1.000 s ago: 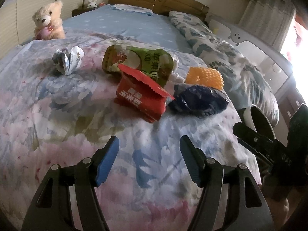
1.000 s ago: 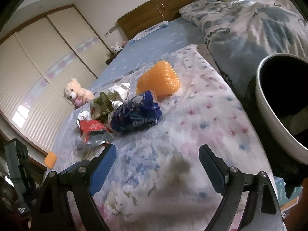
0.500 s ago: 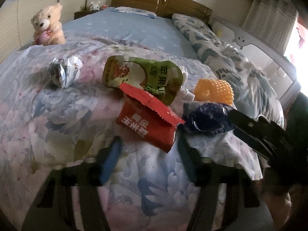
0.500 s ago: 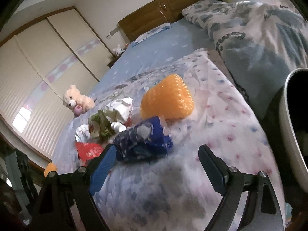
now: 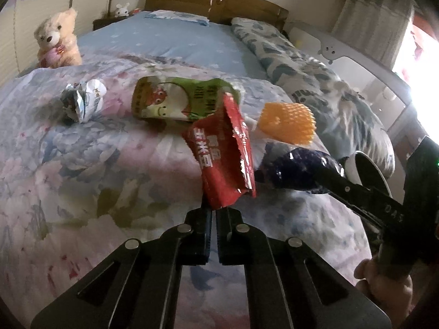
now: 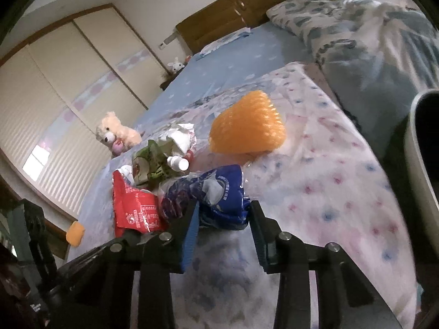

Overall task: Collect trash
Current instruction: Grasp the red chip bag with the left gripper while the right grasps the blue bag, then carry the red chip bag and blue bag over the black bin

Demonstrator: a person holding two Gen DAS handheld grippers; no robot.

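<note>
Left gripper has just closed, pinching one red wrapper; right gripper has just narrowed onto one blue bag — contact apparently firm.

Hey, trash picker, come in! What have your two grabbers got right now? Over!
Left gripper just closed, pinching red wrapper. Right gripper just closed around blue bag. Green pouch, orange foam net, crumpled wrapper not yet collected.

The left gripper has just been closing and is now clamped on the bottom edge of the red snack packet, which is tipped up on end rather than lying flat as before. The right gripper has just been closing too; its jaws are now pressed in on the blue wrapper, earlier lying well ahead of them.
</note>
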